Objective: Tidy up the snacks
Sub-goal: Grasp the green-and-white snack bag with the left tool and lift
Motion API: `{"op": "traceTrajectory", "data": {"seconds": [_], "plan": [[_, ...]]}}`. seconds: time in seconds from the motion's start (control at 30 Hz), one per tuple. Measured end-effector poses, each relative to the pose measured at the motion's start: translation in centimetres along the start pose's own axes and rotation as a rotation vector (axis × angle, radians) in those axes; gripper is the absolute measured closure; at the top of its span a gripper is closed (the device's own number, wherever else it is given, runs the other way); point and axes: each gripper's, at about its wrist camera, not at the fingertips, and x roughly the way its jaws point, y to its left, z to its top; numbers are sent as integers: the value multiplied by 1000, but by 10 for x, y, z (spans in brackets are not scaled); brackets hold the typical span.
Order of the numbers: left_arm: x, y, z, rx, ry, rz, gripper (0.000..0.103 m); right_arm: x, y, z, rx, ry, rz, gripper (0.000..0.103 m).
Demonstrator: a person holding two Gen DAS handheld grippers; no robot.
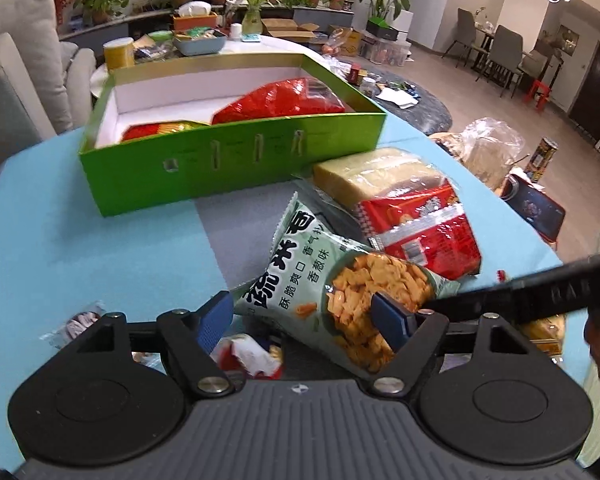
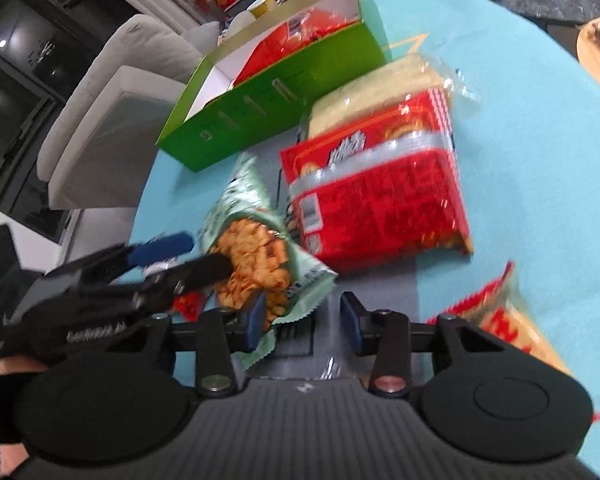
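A pale green snack bag (image 1: 332,280) printed with orange crackers lies on the table between my left gripper's (image 1: 306,314) wide-open fingers, which stand around its lower part. The right wrist view shows the same bag (image 2: 256,256), with my right gripper (image 2: 304,318) open beside its corner, left pad touching the bag's edge. A green box (image 1: 220,168) behind holds red snack bags (image 1: 280,100); the box also shows in the right wrist view (image 2: 276,100). A red biscuit pack (image 1: 420,224) lies on a clear pack of yellow wafers (image 1: 372,172).
A light blue cloth (image 1: 100,248) covers the table. A small red-and-white packet (image 1: 252,354) lies under my left gripper. Another red-edged packet (image 2: 508,320) sits at the right front. A sofa (image 2: 112,120) stands to the left. A phone (image 1: 534,206) lies at the table's right edge.
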Motion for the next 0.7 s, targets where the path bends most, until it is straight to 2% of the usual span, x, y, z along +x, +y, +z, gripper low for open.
{"op": "traceTrajectory", "data": {"seconds": [0.1,0.17,0.27,0.43,0.6,0.7], "plan": [[-2,4,4,5,-16,12,26,5,2,11,1,-20,-22,53],[-1,8,9,0,-32,34,20,11,3,18,10,-21,-19,53],[0,18,15,-14,-47,62,20,21,3,26,26,-26,-18,53],[14,39,23,-60,-19,88,20,29,3,33,53,-28,-20,52],[20,53,32,-75,-35,70,20,20,9,20,74,6,45,51],[23,56,41,-82,-48,68,20,21,22,17,41,30,71,51]]}}
